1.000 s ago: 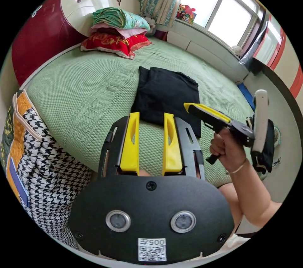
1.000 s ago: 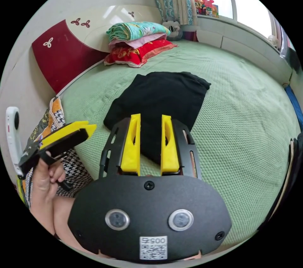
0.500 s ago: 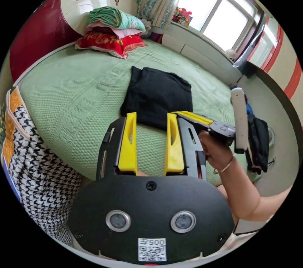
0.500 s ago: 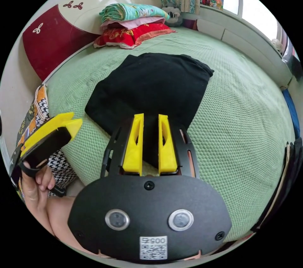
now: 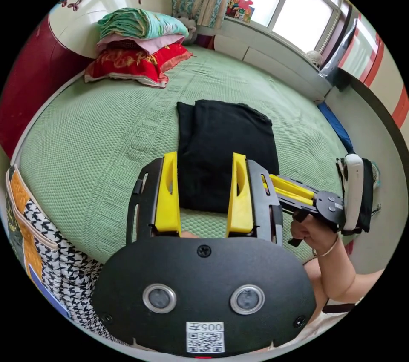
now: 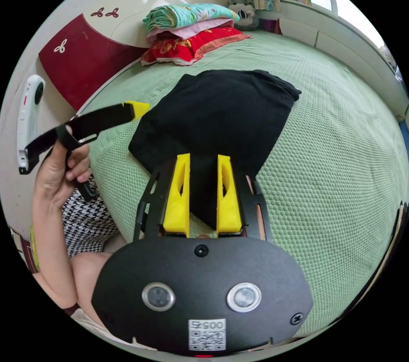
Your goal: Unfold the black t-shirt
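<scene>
Both hand-held grippers nearer, black t-shirt (image 5: 226, 145) w/in open jaws

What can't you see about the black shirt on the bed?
- Black t-shirt, right gripper view: near corner sits behind the right gripper.
- Left gripper view: near edge partly behind the left gripper.
- Both views: sleeves and print hidden by its own folds.

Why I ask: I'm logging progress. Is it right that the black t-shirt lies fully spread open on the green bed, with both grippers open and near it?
Not quite: the black t-shirt lies folded on the green bed, as the right gripper view shows. Left gripper and right gripper are open and near it.
</scene>
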Demonstrator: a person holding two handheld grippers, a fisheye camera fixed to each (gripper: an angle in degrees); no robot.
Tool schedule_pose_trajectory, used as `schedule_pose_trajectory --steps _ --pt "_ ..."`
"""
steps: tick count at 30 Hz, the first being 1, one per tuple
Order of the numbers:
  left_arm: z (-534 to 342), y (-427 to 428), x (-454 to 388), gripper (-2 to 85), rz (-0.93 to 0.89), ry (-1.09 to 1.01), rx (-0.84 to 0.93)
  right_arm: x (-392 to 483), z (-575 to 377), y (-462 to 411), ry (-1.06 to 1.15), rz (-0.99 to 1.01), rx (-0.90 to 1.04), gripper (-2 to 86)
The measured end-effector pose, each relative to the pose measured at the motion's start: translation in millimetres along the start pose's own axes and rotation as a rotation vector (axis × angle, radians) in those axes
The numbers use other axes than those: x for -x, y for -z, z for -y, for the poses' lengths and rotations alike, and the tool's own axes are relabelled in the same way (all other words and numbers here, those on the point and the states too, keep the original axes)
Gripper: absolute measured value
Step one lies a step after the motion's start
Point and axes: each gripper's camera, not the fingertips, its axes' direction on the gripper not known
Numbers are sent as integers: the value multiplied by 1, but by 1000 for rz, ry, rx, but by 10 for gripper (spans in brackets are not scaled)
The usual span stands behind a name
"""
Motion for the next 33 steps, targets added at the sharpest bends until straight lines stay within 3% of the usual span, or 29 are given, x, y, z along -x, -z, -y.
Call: schedule_pose_trajectory --steps 4,10,20,27,33 --pt "20 -23 21 165 -138 34 39 -3 7 -7 -6 -23 -5 60" --pt "41 -59 28 159 -75 13 138 -18 21 -14 2 9 -18 58" --pt "64 -81 23 41 -60 47 174 -59 24 -11 -72 110 -78 77" --pt "73 -78 -13 9 -144 -43 140 -83 22 10 -81 12 -190 85" --pt "64 -85 -73 6 -124 -206 188 -119 19 14 -170 270 -187 109"
